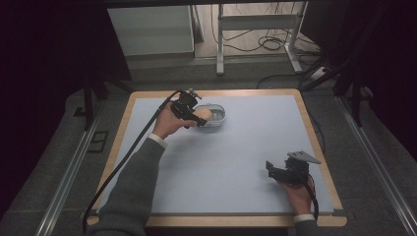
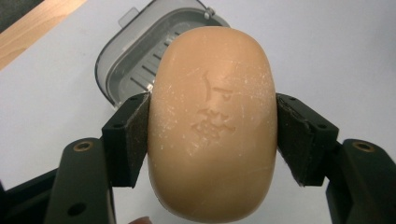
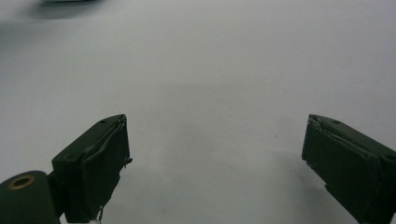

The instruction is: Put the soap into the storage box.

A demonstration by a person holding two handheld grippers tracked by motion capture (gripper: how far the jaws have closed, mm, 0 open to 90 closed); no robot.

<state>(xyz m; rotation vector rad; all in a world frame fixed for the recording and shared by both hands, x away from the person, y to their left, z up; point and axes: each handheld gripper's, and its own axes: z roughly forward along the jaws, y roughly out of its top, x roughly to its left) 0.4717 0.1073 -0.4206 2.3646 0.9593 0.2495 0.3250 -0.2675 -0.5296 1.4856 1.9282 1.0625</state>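
A: Where are we on the counter (image 1: 246, 162)?

B: The grey dish (image 2: 135, 60) sits near the far edge. The left gripper (image 2: 212, 135) hovers just over it, fingers (image 2: 128, 140) pinching a tan soap (image 2: 212, 121) by its sides.

A: And the right gripper (image 3: 215, 158)?

B: Down by the near right corner, well apart, fingers spread with nothing between them.

A: How should the soap go in?

B: I'd centre it over the ribbed floor, lower it flat, then release gently so it doesn't skid.
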